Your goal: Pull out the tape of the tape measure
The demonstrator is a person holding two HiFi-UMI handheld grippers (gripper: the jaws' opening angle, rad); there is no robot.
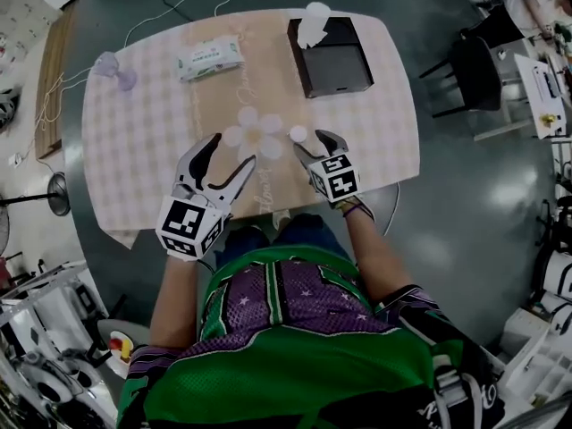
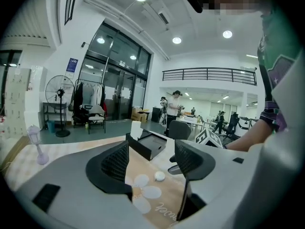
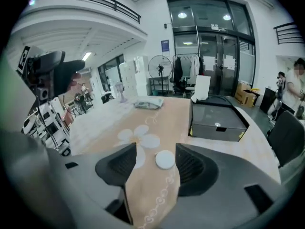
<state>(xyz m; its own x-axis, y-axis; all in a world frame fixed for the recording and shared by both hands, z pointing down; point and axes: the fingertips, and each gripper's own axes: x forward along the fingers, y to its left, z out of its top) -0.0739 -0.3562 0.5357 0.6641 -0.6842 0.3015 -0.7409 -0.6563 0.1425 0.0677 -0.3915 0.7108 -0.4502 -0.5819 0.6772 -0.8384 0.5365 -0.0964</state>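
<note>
Right tongs (image 1: 309, 141) gape near a small, round white tape measure (image 1: 298, 133).

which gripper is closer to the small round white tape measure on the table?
Right. The right gripper has the tape measure just ahead of its open jaws. The left gripper, also open, is farther off to the tape measure's left.
</note>
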